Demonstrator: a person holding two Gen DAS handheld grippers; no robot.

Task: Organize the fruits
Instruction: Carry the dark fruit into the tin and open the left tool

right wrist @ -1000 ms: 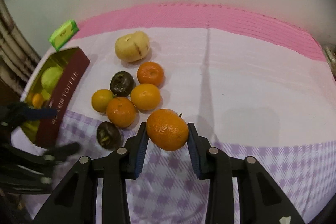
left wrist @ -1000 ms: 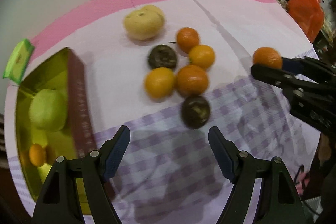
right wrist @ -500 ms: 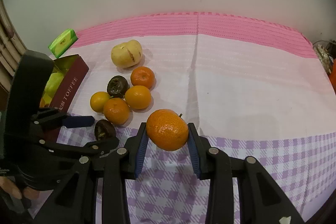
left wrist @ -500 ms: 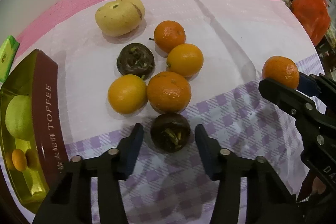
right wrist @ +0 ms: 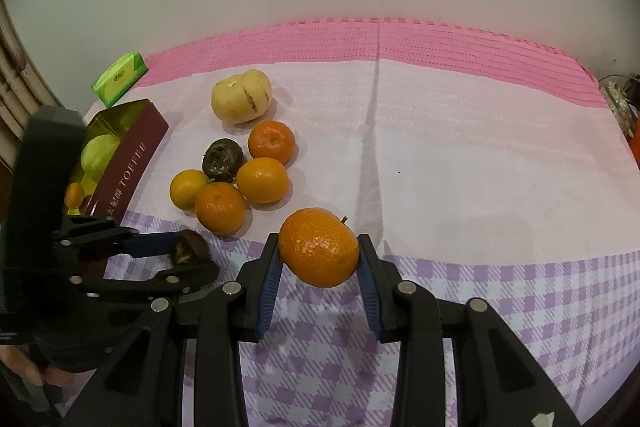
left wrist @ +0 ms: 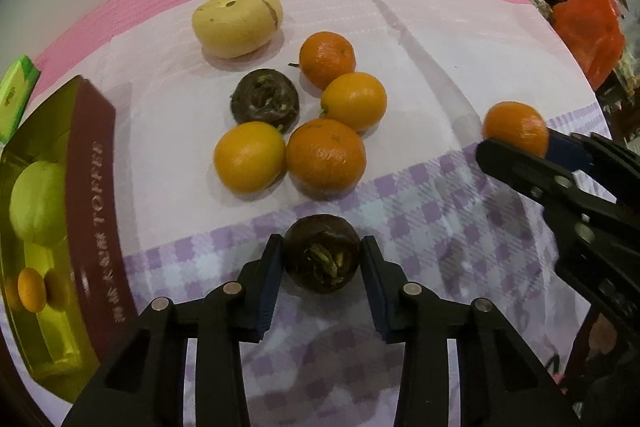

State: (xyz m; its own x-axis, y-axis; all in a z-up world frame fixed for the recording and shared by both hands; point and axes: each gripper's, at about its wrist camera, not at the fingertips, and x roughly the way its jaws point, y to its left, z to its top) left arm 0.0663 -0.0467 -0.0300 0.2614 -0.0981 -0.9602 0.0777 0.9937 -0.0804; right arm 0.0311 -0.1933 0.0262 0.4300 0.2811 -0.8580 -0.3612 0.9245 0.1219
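Now the left gripper is closing on the near dark fruit, pads touching it, while the right gripper is clamping a tangerine, probably both for the toffee tin.

A dark brown fruit with a dry green stem sits on the purple checked part of the cloth, squeezed between two black fingers. A bumpy orange mandarin is held up in the air. Four more orange fruits lie in a bunch, touching a second dark fruit. A pale yellow fruit lies behind them. A green fruit and a tiny orange one sit in the toffee tin.
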